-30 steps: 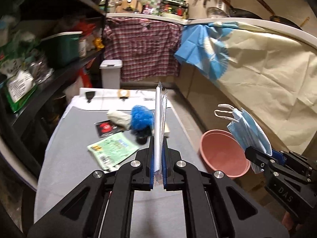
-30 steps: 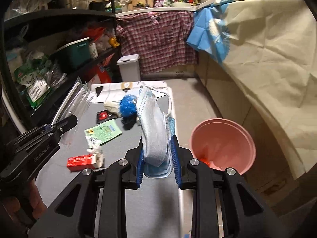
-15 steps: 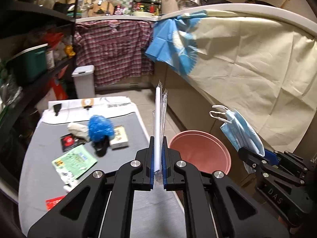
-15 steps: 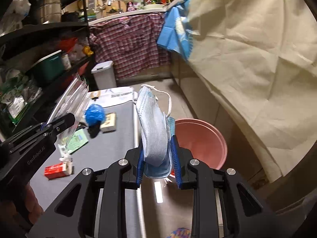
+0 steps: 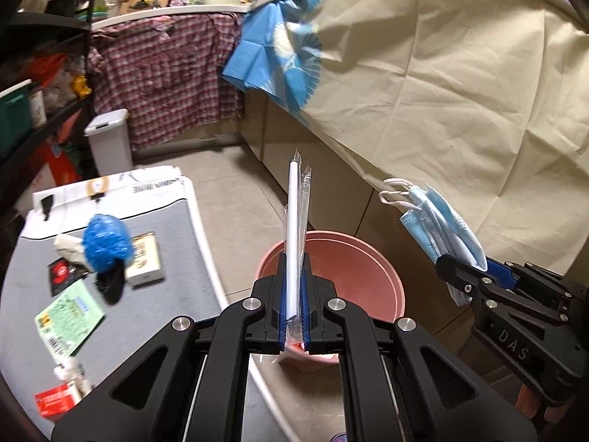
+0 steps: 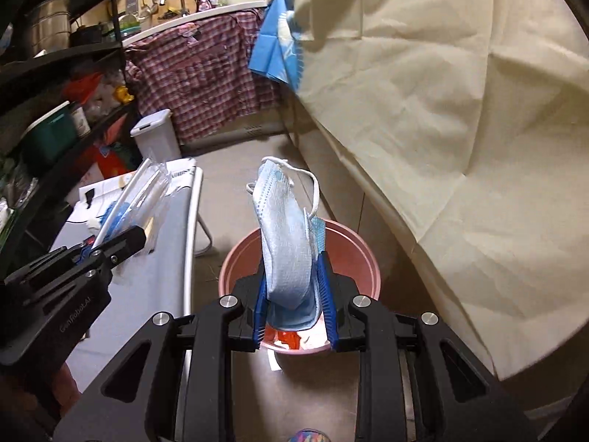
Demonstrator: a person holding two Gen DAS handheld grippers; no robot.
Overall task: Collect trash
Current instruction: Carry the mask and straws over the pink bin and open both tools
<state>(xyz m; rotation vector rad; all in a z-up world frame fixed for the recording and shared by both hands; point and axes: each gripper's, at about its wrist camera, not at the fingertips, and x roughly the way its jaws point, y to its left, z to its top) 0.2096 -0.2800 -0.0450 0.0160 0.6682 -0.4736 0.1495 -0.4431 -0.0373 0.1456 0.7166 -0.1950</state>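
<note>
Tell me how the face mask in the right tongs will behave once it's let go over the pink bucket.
The face mask looks floppy: it bends between the right tongs, ear loops dangling. Thin and pleated, it is probably very light, so it may flutter rather than drop straight into the pink bucket. A loop might snag.

The left gripper [image 5: 294,307] points downward, jaws nearly together (pinching something thin); the right gripper [image 6: 294,304] likewise tilts down, jaws clamped.

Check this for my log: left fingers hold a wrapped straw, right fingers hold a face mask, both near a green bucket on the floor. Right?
Wrong on one point: the bucket is pink, as both wrist views show. The left fingers do hold a wrapped straw, and the right fingers a face mask.
</note>
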